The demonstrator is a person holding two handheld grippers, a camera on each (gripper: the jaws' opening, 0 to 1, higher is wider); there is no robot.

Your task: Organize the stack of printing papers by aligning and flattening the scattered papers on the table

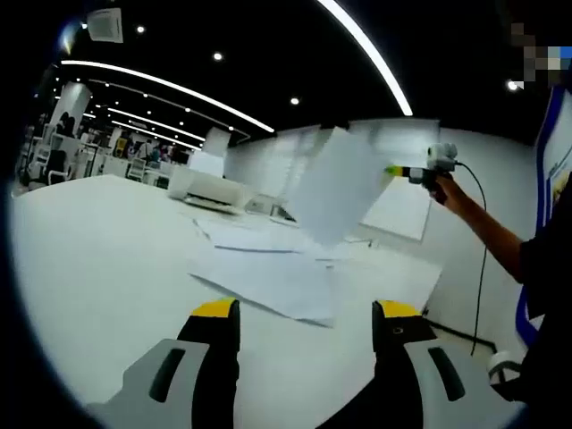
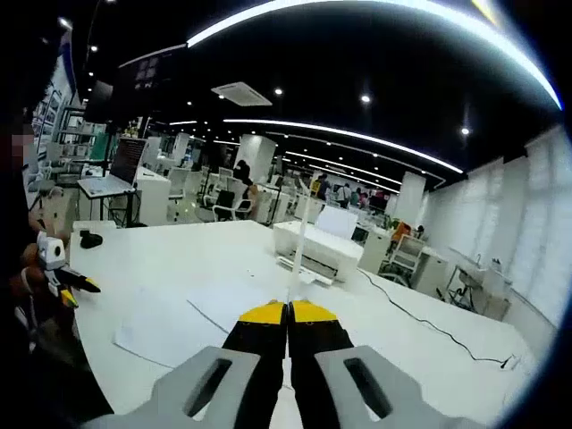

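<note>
The right gripper (image 2: 288,308) has its jaws pressed together on the edge of a lifted sheet (image 1: 335,183), which hangs in the air above the table (image 1: 98,241), seen edge-on between the yellow tips. The left gripper (image 1: 306,311) hovers with jaws spread apart, holding nothing, just short of the scattered papers (image 1: 286,273) lying flat on the table. A printer (image 1: 210,188) sits behind them.

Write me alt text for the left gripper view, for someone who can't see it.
A white sheet of printing paper is held up in the air by the right gripper over loose white sheets scattered on a white table. The left gripper, with yellow-tipped black jaws standing apart, rises from the bottom, and a white printer sits further back.
</note>
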